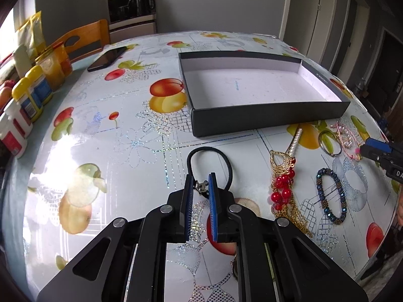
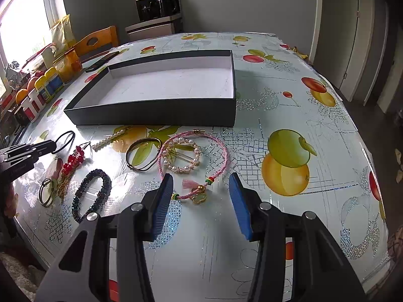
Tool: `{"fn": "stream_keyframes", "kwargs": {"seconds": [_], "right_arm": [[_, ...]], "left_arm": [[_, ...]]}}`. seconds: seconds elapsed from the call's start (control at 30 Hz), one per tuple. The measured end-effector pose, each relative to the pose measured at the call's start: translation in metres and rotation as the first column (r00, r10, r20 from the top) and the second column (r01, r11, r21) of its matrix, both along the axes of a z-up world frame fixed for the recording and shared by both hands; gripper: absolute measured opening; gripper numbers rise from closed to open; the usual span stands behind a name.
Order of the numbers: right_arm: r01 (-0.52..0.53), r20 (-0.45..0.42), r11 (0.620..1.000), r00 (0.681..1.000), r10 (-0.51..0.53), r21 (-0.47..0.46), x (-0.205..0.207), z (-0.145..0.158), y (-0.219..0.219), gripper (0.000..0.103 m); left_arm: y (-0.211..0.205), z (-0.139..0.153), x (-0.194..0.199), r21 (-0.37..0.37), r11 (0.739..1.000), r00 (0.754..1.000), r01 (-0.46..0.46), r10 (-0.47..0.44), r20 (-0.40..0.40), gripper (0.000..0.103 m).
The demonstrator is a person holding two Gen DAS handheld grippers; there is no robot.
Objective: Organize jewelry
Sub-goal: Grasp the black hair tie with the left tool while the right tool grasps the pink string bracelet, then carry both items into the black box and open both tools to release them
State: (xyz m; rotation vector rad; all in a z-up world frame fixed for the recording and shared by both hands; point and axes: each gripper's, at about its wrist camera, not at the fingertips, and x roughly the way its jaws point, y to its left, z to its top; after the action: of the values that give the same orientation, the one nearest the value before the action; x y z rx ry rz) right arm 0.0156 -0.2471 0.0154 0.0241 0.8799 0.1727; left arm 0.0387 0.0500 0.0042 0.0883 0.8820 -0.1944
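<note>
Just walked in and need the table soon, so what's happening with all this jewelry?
A person is sorting jewelry with two handheld grippers. The left gripper has closed on the metal charm of a black hair tie on the table. The right gripper is open, its fingers straddling a pink cord bracelet. The black box is empty; every other piece lies on the tablecloth.

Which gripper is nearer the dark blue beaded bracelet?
Left. The left gripper sits beside the dark blue beaded bracelet, past the red earring; the right gripper straddles the pink cord bracelet.
</note>
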Motion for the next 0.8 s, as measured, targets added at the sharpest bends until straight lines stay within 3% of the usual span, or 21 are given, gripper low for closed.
{"fn": "stream_keyframes", "kwargs": {"seconds": [0.17,0.37,0.57,0.8], "right_arm": [[0.009,-0.019,1.0,1.0,-0.009,-0.003,0.004,-0.003,0.001,0.039],[0.025,-0.043,1.0,0.999,-0.025,-0.013,0.008,-0.009,0.003,0.012],[0.033,-0.015,0.999,0.999,-0.033,-0.003,0.005,-0.001,-0.002,0.01],[0.012,0.077,1.0,0.997,-0.01,-0.025,0.003,0.029,-0.003,0.01]], "left_arm": [[0.001,0.011,-0.002,0.001,1.0,0.999,0.003,-0.003,0.035,0.012],[0.0,0.012,-0.003,-0.003,1.0,0.999,0.012,-0.012,0.04,0.012],[0.0,0.016,-0.005,-0.004,1.0,0.999,0.016,-0.016,0.052,0.012],[-0.001,0.035,-0.008,-0.004,1.0,0.995,0.023,-0.023,0.094,0.012]]}}
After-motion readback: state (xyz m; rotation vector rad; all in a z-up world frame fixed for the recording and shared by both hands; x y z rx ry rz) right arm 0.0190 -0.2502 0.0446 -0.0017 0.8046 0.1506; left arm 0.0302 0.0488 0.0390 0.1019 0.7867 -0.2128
